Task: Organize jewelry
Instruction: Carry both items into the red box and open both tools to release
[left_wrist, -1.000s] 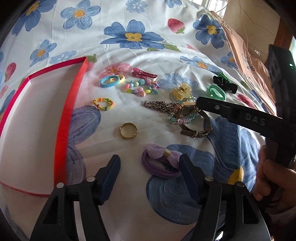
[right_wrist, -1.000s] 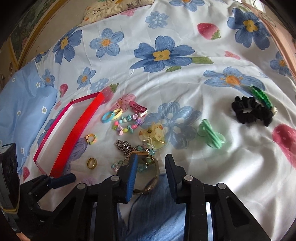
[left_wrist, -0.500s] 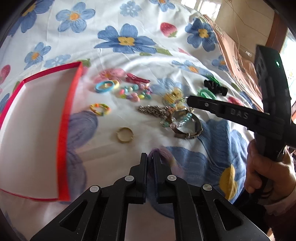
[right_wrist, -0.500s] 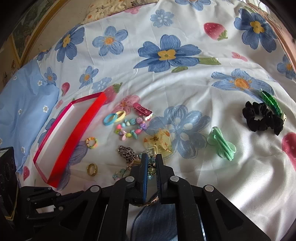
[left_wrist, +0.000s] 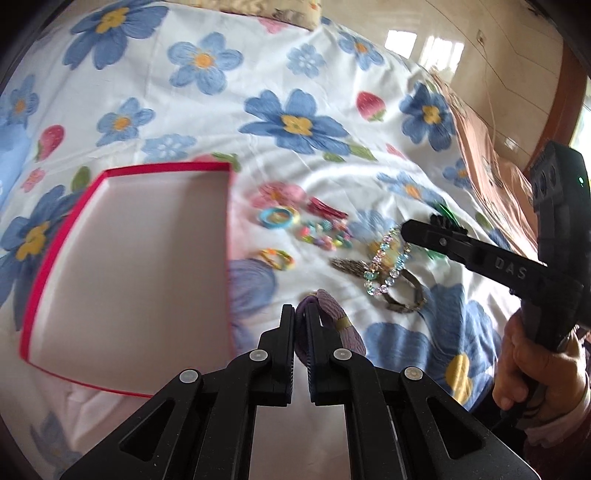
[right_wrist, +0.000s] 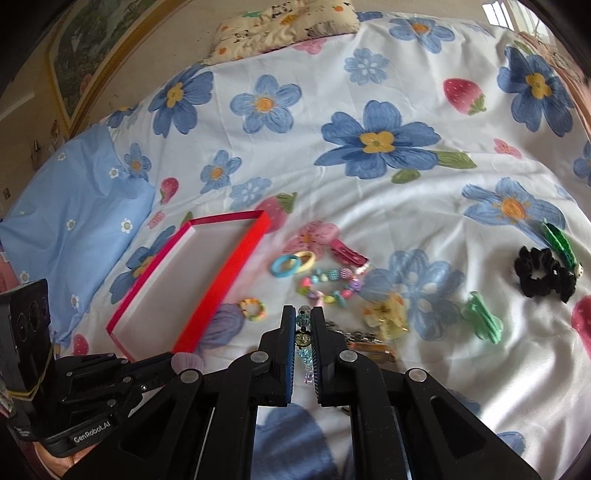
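My left gripper (left_wrist: 302, 314) is shut on a purple bow hair tie (left_wrist: 334, 319) and holds it lifted beside the red-rimmed white box (left_wrist: 129, 273). My right gripper (right_wrist: 303, 314) is shut on a pastel bead bracelet (right_wrist: 303, 338), which hangs from it above the bed in the left wrist view (left_wrist: 384, 266). The box also shows in the right wrist view (right_wrist: 221, 280), left of my right gripper. Loose jewelry lies on the bed: blue and yellow rings (right_wrist: 291, 263), a colourful bead string (right_wrist: 328, 284), a small rainbow ring (right_wrist: 253, 309), a red hair clip (right_wrist: 349, 254).
A flowered bedsheet (right_wrist: 369, 147) covers the bed. A yellow claw clip (right_wrist: 388, 314), a green clip (right_wrist: 482, 319) and a black scrunchie (right_wrist: 543, 277) lie to the right. A watch (left_wrist: 406, 295) and a silver chain (left_wrist: 345, 266) lie below the bracelet. A blue pillow (right_wrist: 66, 221) is at left.
Both grippers closed and lifted: the left took the purple bow hair tie, the right took the bead bracelet off the watch. The left moved toward the box.
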